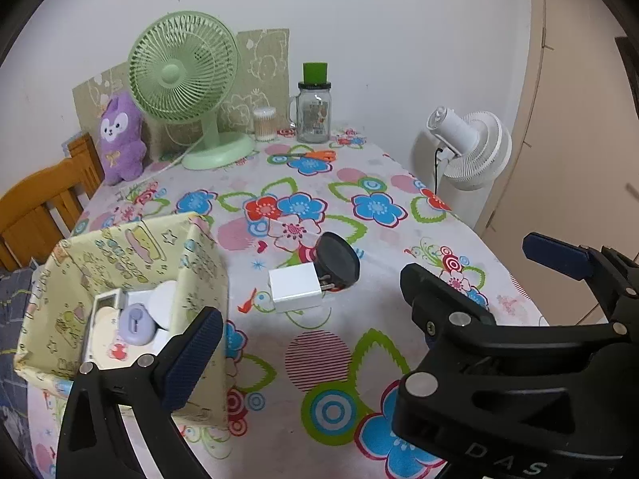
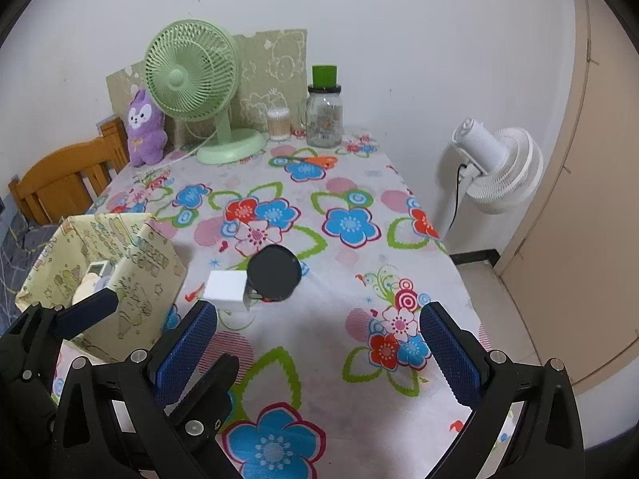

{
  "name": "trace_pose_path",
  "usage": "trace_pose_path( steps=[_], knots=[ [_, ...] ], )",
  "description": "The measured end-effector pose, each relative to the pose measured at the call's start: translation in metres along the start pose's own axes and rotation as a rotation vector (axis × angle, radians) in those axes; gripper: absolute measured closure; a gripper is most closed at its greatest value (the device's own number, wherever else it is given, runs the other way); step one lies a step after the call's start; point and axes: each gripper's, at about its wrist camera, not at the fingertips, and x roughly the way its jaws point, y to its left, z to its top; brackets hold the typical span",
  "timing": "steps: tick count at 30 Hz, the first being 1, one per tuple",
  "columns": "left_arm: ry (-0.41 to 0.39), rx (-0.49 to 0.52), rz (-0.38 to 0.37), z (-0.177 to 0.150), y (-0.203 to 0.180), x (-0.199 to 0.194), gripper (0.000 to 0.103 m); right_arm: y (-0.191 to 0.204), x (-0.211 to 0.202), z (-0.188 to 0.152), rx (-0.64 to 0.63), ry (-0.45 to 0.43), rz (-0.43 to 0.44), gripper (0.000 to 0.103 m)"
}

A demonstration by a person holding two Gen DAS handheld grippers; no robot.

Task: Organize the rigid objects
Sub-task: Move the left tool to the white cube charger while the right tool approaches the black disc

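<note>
On the desk (image 2: 319, 331) just right of the box (image 2: 131, 279), the white charger (image 2: 225, 290) touches the black disc (image 2: 273, 273); your right claw (image 2: 319, 353) gapes empty nearby, left claw (image 1: 307, 331) likewise open, ready to box them

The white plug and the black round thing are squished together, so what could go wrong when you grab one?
The white plug touches the black round disc, so the right tool, open and empty, might knock the disc away. The plug's prongs seem tucked under the disc and could snag. The box already holds several things, so dropping another in might bump them.
</note>
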Motion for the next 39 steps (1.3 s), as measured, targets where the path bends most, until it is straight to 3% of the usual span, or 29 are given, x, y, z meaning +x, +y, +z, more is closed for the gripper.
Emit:
trace_pose_path(
  steps=[8, 13, 17, 26, 39],
  knots=[
    [0.017, 0.000, -0.010, -0.006, -0.006, 0.024, 0.005, -0.008, 0.025, -0.004, -0.021, 0.027, 0.013, 0.000],
    [-0.006, 0.037, 0.039, -0.007, -0.014, 0.033, 0.005, -0.012, 0.040, -0.004, -0.044, 0.033, 0.028, 0.001],
    [0.011, 0.023, 0.006, -0.004, -0.017, 0.040, 0.006, -0.014, 0.048, -0.002, -0.051, 0.039, 0.049, 0.001],
    [0.058, -0.021, 0.032, -0.010, -0.011, 0.069, 0.018, -0.006, 0.070, 0.000, -0.158, 0.054, 0.064, 0.003],
    [0.106, -0.087, 0.125, -0.012, 0.006, 0.097, 0.029, 0.014, 0.117, 0.006, -0.271, 0.093, 0.203, 0.013]
  ],
)
